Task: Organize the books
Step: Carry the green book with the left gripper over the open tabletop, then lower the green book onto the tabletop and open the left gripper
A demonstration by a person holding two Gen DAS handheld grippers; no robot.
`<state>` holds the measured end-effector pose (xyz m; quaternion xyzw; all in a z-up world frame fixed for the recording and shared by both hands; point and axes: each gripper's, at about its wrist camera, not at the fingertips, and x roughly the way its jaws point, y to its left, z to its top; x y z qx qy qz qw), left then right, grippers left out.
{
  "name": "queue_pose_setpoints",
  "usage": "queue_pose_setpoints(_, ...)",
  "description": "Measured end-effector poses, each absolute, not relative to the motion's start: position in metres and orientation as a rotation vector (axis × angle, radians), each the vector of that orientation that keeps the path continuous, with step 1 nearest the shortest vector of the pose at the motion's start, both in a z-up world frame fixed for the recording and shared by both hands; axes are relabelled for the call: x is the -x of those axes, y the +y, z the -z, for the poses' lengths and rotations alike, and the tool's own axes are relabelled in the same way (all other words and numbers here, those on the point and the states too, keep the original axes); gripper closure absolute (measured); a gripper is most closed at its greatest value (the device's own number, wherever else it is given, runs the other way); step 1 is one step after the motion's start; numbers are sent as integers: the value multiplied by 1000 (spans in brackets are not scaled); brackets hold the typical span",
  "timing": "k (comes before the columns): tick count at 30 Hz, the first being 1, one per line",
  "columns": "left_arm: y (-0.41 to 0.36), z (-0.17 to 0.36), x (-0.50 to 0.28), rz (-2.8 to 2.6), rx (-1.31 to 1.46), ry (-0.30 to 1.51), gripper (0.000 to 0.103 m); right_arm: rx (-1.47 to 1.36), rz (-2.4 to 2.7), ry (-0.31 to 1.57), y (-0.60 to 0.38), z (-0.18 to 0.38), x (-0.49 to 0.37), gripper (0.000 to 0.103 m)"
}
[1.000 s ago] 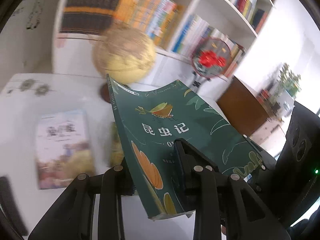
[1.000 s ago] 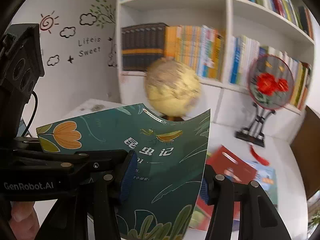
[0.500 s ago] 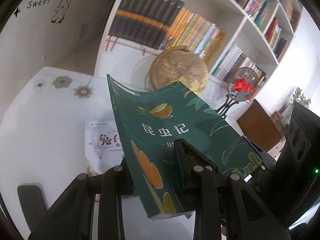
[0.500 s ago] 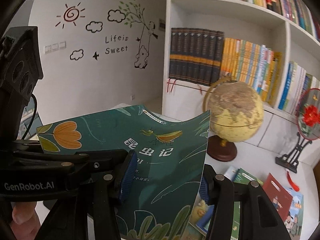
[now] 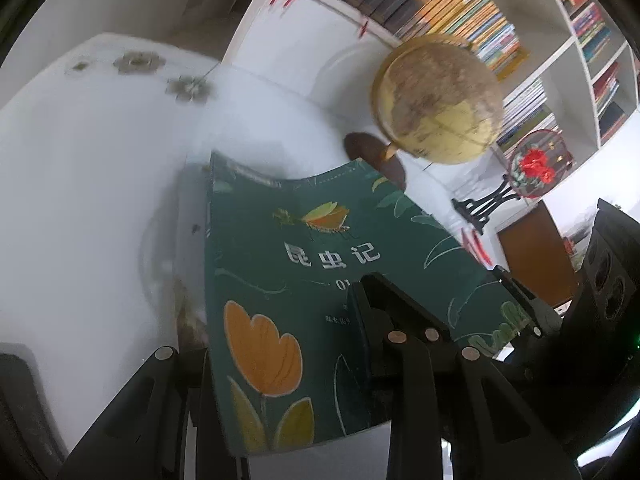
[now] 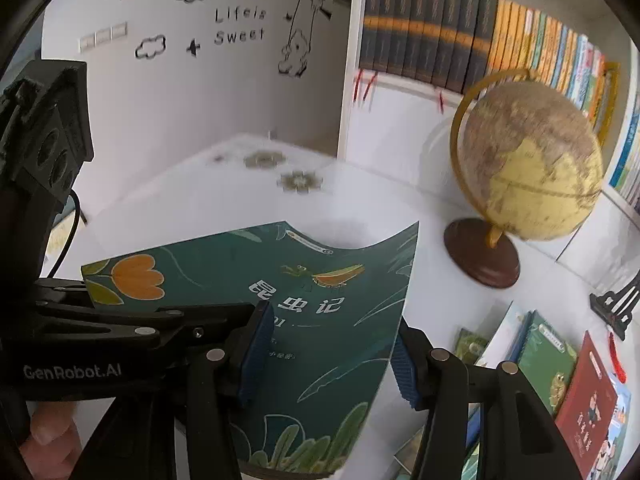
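Note:
A dark green book with an orange tulip and white Chinese title point(image 5: 320, 280) is held above the white table point(image 5: 80, 184). My left gripper point(image 5: 288, 344) is shut on its lower edge. The same book point(image 6: 320, 320) shows in the right wrist view, and my right gripper point(image 6: 324, 352) is shut on it from the other side. The left gripper body point(image 6: 48, 184) shows at the left of the right wrist view. Several other books point(image 6: 560, 376) lie flat on the table at the lower right.
A yellow globe on a brown base point(image 6: 528, 176) stands on the table to the right; it also shows in the left wrist view point(image 5: 436, 100). A red fan on a black stand point(image 5: 532, 164) is beyond it. A white bookshelf full of books point(image 6: 432, 32) stands behind.
Both grippers have carried the green book left and down, toward the table's far left part. The globe and fan have slid right in both views. The grip on the book is unchanged.

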<state>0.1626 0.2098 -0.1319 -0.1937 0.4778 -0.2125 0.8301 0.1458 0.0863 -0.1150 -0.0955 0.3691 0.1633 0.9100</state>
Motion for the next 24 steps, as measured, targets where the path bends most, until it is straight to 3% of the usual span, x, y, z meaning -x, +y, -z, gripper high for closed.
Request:
queue_pose_setpoints(14,217,176,-162,415,457,1153,76,142,-353,933,76,173,-164,48)
queue_pose_setpoints(24,242,167,-140,242,255,1226,68,103,-318,955,62,170,-164,48)
